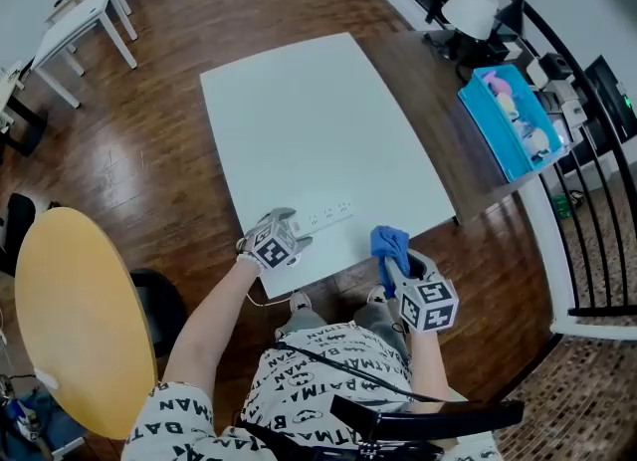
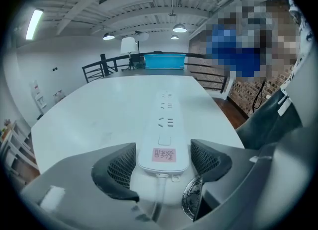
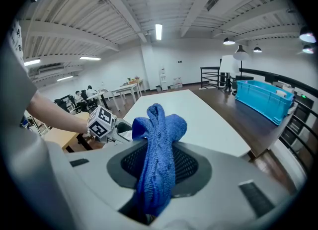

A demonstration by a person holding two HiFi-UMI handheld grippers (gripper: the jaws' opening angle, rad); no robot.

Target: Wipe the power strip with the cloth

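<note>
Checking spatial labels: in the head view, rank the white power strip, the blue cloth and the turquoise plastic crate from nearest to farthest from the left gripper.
1. White power strip, its end between the left gripper's open jaws.
2. Blue cloth, clamped in the right gripper.
3. Turquoise plastic crate, far right.

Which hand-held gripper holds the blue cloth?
The right hand-held gripper, clamped on the cloth; the left hand-held gripper straddles the power strip, jaws apart.
</note>
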